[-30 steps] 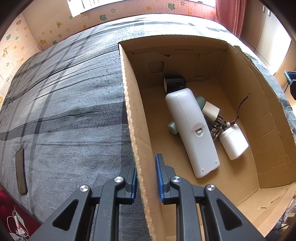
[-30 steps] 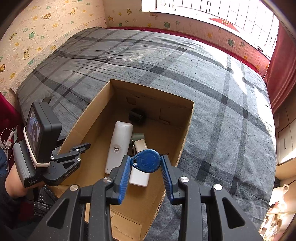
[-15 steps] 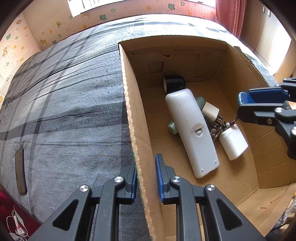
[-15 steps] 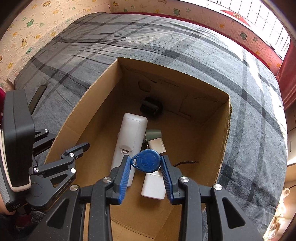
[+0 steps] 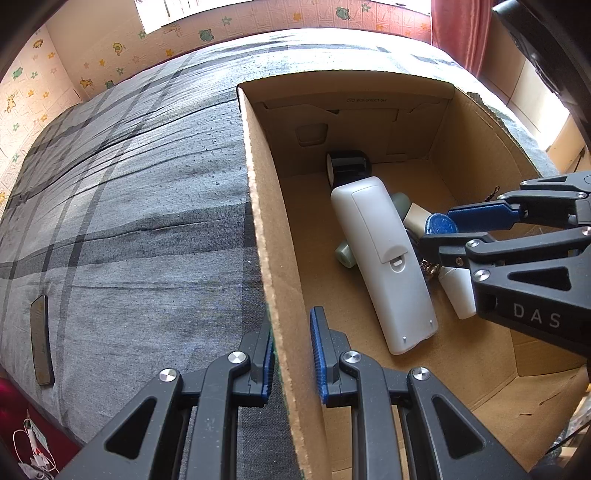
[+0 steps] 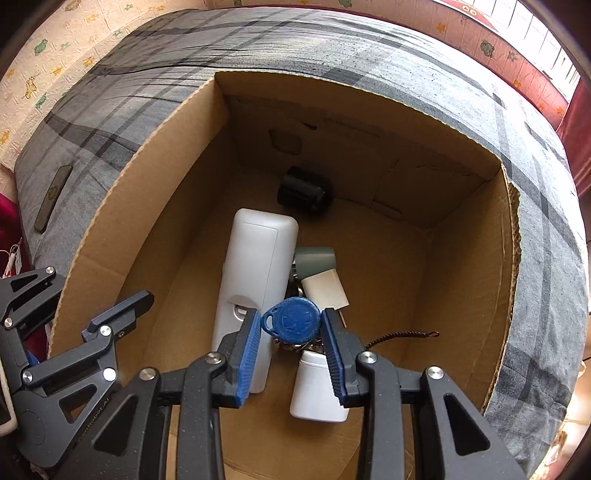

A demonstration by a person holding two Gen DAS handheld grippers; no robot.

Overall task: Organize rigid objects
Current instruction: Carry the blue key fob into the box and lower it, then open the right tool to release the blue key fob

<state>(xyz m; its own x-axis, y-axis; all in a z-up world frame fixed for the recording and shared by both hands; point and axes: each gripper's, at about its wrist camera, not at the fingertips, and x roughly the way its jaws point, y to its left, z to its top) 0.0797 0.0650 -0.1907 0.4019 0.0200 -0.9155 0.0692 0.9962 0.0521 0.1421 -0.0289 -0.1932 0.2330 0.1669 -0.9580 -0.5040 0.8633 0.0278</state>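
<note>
An open cardboard box (image 5: 266,236) (image 6: 155,177) sits on a grey plaid bed. Inside lie a long white remote (image 5: 380,258) (image 6: 255,273), a black cylinder (image 5: 347,166) (image 6: 301,190), a white bottle (image 6: 317,387) (image 5: 458,291), a grey-green piece (image 6: 314,258), a cream cap (image 6: 325,288) and some keys. My right gripper (image 6: 290,325) (image 5: 439,230) is shut on a blue key fob (image 6: 293,319) (image 5: 439,223), held low inside the box above the keys. My left gripper (image 5: 291,347) (image 6: 122,310) is shut on the box's left wall near its front corner.
A flat dark object (image 5: 40,339) (image 6: 53,197) lies on the bedspread (image 5: 129,221) left of the box. A braided cord (image 6: 402,336) trails across the box floor at the right. Papered walls and a red curtain (image 5: 458,29) edge the bed.
My right gripper has come down into the box with the blue fob and now shows at the right of the left wrist view. The left gripper and box have stayed put.
</note>
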